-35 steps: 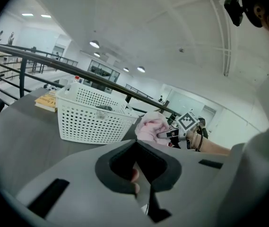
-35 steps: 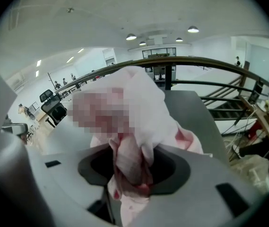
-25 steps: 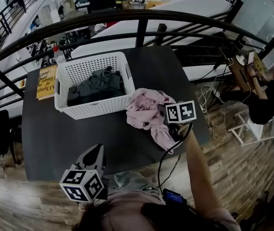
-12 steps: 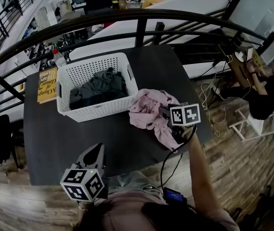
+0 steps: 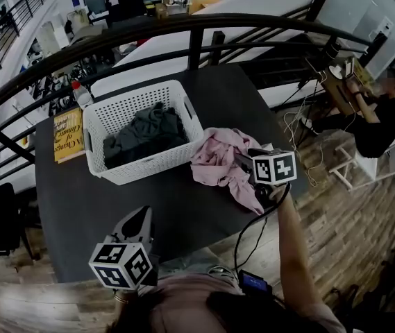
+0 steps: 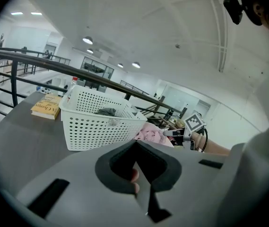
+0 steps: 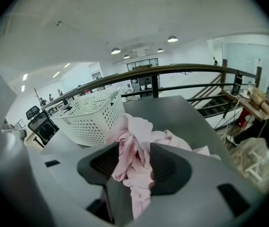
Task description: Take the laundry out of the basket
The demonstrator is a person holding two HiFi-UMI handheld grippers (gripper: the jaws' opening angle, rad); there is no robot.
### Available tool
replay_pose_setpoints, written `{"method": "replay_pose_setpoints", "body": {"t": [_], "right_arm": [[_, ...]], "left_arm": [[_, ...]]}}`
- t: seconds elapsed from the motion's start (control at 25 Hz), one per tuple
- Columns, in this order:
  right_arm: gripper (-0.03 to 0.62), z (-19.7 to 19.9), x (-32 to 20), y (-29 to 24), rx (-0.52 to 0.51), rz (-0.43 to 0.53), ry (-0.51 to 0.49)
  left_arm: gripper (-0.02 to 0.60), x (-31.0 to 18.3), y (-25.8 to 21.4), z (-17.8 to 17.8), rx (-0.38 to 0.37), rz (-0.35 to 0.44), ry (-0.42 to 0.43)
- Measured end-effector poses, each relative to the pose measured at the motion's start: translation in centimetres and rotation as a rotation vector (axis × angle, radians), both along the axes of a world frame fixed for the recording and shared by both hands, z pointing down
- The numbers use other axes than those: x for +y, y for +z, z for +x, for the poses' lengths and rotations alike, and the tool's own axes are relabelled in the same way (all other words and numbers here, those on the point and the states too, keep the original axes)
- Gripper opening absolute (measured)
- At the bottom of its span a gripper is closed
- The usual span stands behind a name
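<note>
Left gripper (image 6: 135, 144): nearest the person, low at the table's near edge, aimed at the basket. Its jaws are pressed together at the tips, with nothing between them.
Right gripper (image 7: 134, 162): over the table's right side, tilted down. Its jaws have just been opening and now stand apart. A fold of the pink garment lies in the gap and hangs down between the pads, loose rather than pinched.
Pink garment (image 5: 218, 159): out of the basket, in a crumpled heap on the table just to the right of the basket. One end trails toward the table's near right edge under the right gripper.
Table (image 5: 86, 207): dark top; the stretch in front of the left gripper is bare.
Basket (image 5: 124, 175): white, perforated, upright, left of centre on the table. Its right end is just beside the pink heap.
Grey laundry (image 5: 145, 134): bunched inside the basket, its top rising about to the rim.
Book (image 5: 67, 134): yellow cover, flat on the table, close to the basket's left end.
Railing (image 5: 197, 26): dark curved bars beyond the table's far edge.
Seated person (image 5: 384, 113): far right, on a lower floor.
</note>
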State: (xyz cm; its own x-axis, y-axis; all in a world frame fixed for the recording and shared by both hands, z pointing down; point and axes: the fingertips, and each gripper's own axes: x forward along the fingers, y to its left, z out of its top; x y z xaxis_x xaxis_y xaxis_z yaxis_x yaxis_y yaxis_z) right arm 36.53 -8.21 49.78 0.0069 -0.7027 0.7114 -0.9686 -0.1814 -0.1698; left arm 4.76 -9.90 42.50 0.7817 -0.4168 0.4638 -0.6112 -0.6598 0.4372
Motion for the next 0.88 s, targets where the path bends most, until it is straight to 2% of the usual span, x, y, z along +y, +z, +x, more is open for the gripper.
{"method": "replay_pose_setpoints", "body": {"t": [0.2,0.44,0.64,0.88], "right_arm": [[0.218,-1.0,0.6,-0.6,0.004,0.012,0.037],[0.219,-3.0,-0.2,-2.1,0.022,0.038,0.023],[0.232,-5.4,-2.6,-4.0,0.045,0.068,-0.039],[0.233,-8.8,-6.0,-6.6,0.092,0.102,-0.131]], "left_arm": [[-0.003,-0.8,-0.1,-0.3,0.013,-0.001,0.054],[-0.003,-1.9,0.1,-1.1,0.029,-0.008,0.094],[-0.003,-3.0,0.3,-2.6,0.039,-0.014,0.079],[-0.003,-4.2,0.6,-5.4,0.048,-0.021,0.020]]}}
